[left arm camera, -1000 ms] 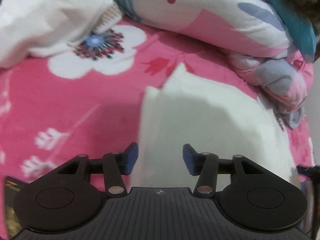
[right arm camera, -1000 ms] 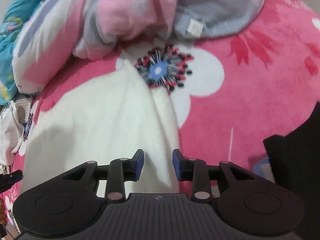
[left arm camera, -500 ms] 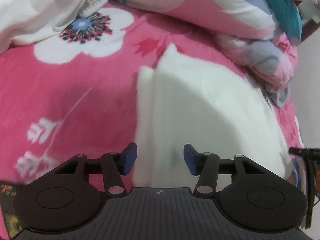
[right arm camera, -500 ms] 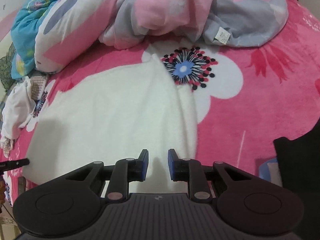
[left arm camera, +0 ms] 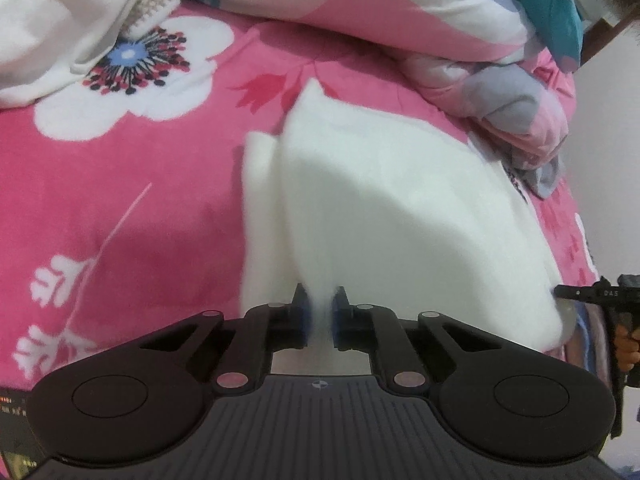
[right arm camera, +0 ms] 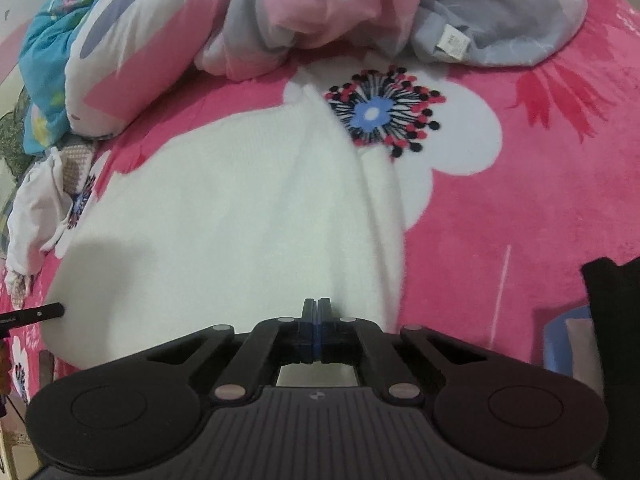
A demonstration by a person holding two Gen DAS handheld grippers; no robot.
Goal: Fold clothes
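Note:
A white garment (left arm camera: 400, 208) lies spread flat on the pink flowered bedspread (left arm camera: 120, 220), with a narrow fold along its left side. My left gripper (left arm camera: 320, 300) is closing on the garment's near edge, and white cloth is bunched between its blue pads. In the right wrist view the same garment (right arm camera: 220, 208) fills the middle. My right gripper (right arm camera: 317, 304) is closing at its near edge, pads pressed together with the cloth's crease running into them. The other gripper's tip shows at each view's side edge.
A bunched pink, grey and white quilt (right arm camera: 340, 12) lies past the garment, with a teal cover (right arm camera: 48, 40) beside it. Loose white clothes (left arm camera: 60, 20) sit at the far left. A black item (right arm camera: 612, 312) lies on the bedspread (right arm camera: 520, 240) to the right.
Both grippers' jaws have closed from apart to pinched on the garment's near edge. Both views have tilted a little; the garment lies as before.

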